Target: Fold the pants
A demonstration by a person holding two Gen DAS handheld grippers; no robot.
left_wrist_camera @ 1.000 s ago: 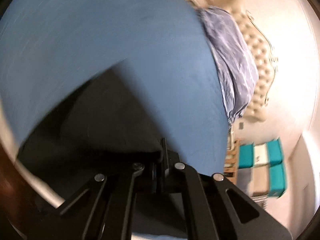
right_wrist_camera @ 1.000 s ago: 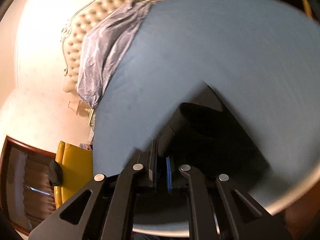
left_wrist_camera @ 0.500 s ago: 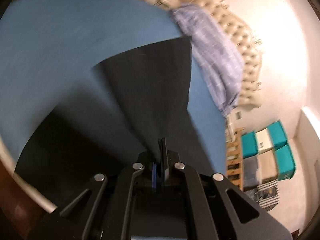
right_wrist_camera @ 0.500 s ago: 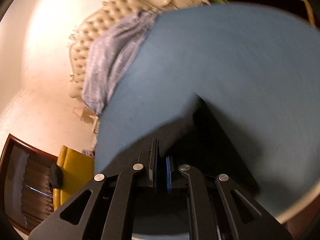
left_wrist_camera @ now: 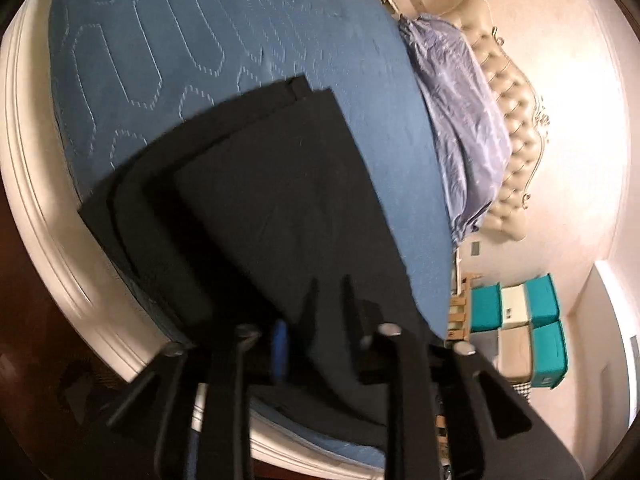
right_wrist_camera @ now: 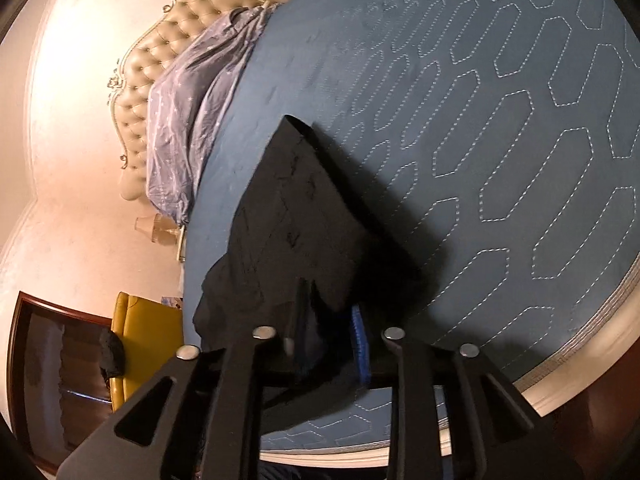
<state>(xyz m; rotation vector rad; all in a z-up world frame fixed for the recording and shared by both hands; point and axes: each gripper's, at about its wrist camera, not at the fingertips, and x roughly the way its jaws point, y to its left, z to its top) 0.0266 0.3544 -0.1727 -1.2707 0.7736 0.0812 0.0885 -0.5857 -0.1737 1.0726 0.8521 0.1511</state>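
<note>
Pants (left_wrist_camera: 280,200) lying folded on bed (left_wrist_camera: 180,40), long axis running up-frame from both. Left hand-held gripper (left_wrist_camera: 316,320) & right hand-held gripper (right_wrist_camera: 328,320) both spread, straddling near edge, equally close.

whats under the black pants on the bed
The black pants lie directly on the blue quilted mattress, which shows all around them. Their own folded layers are stacked beneath the top panel. Whatever is between those layers is covered.

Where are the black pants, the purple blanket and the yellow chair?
pants (left_wrist_camera: 280,200), left wrist view, flat top layer.
blanket (right_wrist_camera: 180,120), right wrist view, crumpled middle.
chair (right_wrist_camera: 148,344), right wrist view, yellow side.
</note>
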